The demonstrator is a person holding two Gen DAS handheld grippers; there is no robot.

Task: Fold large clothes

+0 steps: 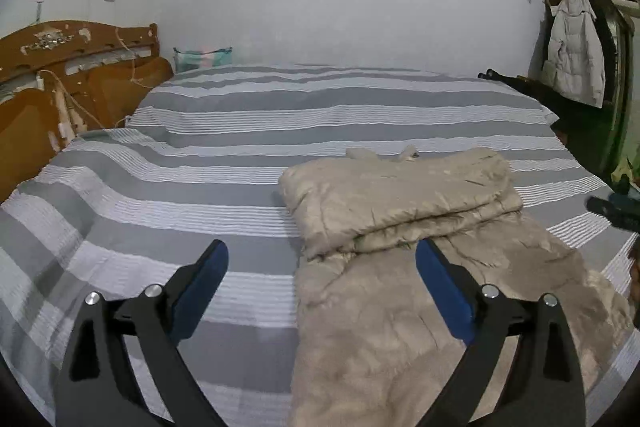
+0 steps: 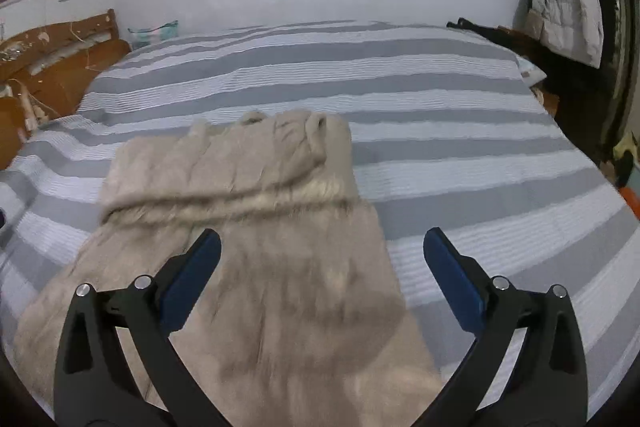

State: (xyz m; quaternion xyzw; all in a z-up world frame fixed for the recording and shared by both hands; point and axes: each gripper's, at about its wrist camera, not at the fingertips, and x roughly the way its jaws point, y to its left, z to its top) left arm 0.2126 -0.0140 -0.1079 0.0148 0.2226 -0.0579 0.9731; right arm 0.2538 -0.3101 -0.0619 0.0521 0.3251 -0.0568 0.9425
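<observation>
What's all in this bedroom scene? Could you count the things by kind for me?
Beige garment, partly folded on the bed: 1
Striped bed: 1
Wooden headboard: 1
White coat hanging at the right: 1
Grippers, jaws open: 2, left gripper and right gripper
Total: 6

Both grippers spread wide, holding nothing

The left black two-finger gripper with blue pads (image 1: 322,251) has its jaws set far apart — its blue pads (image 1: 208,275) angle outward from the black linkage arms, each pinned with silver rivets. The right black two-finger gripper with blue pads (image 2: 322,241) shows the same pose — fingers splayed, pads (image 2: 450,275) facing inward across an empty gap, both pointing forward and slightly down.
</observation>
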